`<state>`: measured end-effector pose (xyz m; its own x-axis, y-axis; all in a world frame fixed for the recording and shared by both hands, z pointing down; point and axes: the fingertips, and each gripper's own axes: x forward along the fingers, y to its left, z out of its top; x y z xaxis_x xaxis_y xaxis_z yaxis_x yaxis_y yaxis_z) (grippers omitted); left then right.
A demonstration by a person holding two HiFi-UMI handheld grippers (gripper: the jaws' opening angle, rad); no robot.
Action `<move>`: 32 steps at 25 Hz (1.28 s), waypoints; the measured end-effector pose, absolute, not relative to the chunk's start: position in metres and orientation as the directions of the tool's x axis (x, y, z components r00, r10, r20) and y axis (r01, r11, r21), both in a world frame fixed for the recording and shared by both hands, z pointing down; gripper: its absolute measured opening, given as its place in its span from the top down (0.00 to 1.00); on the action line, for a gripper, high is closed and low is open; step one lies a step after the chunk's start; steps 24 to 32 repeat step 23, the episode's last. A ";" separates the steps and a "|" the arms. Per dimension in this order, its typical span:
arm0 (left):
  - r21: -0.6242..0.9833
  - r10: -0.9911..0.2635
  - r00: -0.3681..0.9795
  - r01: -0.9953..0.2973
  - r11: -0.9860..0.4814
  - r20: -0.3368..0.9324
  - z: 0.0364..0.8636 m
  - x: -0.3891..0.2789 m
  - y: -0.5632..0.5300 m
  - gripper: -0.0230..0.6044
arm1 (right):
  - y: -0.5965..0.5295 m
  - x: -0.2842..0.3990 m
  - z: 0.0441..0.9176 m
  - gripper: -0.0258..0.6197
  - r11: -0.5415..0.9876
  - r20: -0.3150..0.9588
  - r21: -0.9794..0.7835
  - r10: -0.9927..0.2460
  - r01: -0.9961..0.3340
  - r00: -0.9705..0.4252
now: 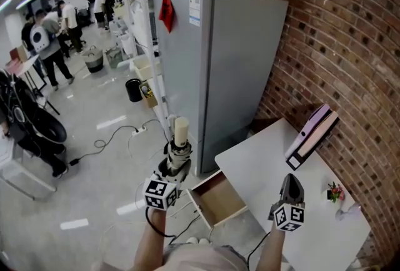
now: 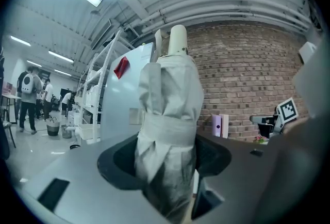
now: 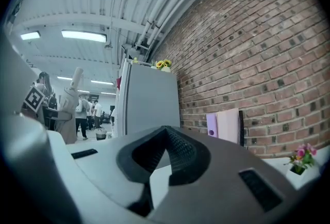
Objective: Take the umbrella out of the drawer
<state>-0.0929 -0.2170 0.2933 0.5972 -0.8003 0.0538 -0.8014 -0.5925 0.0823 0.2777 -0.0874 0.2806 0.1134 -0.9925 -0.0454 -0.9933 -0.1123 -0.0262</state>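
So the umbrella (image 1: 180,135) is out of the drawer (image 1: 219,201) now, standing upright up and to the left of it, over the floor. The left gripper (image 1: 177,160) has it clamped around the folded cream fabric just below the strap, jaws fairly wide around the bundle, handle end on top. The drawer hangs open and looks bare inside. The right gripper (image 1: 291,187) sits just right of the drawer, jaws pinched together on nothing.
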 end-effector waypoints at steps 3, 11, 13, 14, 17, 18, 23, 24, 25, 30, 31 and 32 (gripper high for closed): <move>0.079 -0.801 0.596 -0.802 -0.592 0.051 0.295 -0.093 -0.218 0.52 | -0.089 0.278 0.282 0.93 -0.113 -0.040 -0.022 -0.993 -0.993 0.114; 0.089 -0.804 0.592 -0.805 -0.587 0.056 0.299 -0.096 -0.218 0.52 | -0.090 0.272 0.280 0.94 -0.103 -0.040 -0.029 -0.994 -0.994 0.104; 0.084 -0.804 0.591 -0.806 -0.586 0.062 0.302 -0.096 -0.217 0.52 | -0.090 0.270 0.280 0.94 -0.099 -0.042 -0.028 -0.994 -0.995 0.100; 0.080 -0.804 0.591 -0.806 -0.587 0.065 0.302 -0.095 -0.217 0.52 | -0.090 0.270 0.280 0.94 -0.097 -0.044 -0.029 -0.994 -0.995 0.098; 0.078 -0.802 0.593 -0.805 -0.588 0.071 0.304 -0.095 -0.216 0.52 | -0.091 0.267 0.279 0.94 -0.090 -0.043 -0.034 -0.995 -0.995 0.091; 0.082 -0.802 0.593 -0.805 -0.588 0.071 0.304 -0.095 -0.216 0.52 | -0.092 0.267 0.279 0.94 -0.087 -0.041 -0.034 -0.995 -0.996 0.089; 0.082 -0.796 0.600 -0.800 -0.595 0.080 0.308 -0.093 -0.217 0.52 | -0.093 0.267 0.282 0.94 -0.094 -0.034 -0.033 -0.995 -0.995 0.096; 0.082 -0.796 0.600 -0.800 -0.595 0.080 0.308 -0.093 -0.217 0.52 | -0.093 0.267 0.282 0.94 -0.094 -0.034 -0.033 -0.995 -0.995 0.096; 0.082 -0.796 0.600 -0.800 -0.595 0.080 0.308 -0.093 -0.217 0.52 | -0.093 0.267 0.282 0.94 -0.094 -0.034 -0.033 -0.995 -0.995 0.096; 0.082 -0.796 0.600 -0.800 -0.595 0.080 0.308 -0.093 -0.217 0.52 | -0.093 0.267 0.282 0.94 -0.094 -0.034 -0.033 -0.995 -0.995 0.096; 0.082 -0.796 0.600 -0.800 -0.595 0.080 0.308 -0.093 -0.217 0.52 | -0.093 0.267 0.282 0.94 -0.094 -0.034 -0.033 -0.995 -0.995 0.096; 0.082 -0.796 0.600 -0.800 -0.595 0.080 0.308 -0.093 -0.217 0.52 | -0.093 0.267 0.282 0.94 -0.094 -0.034 -0.033 -0.995 -0.995 0.096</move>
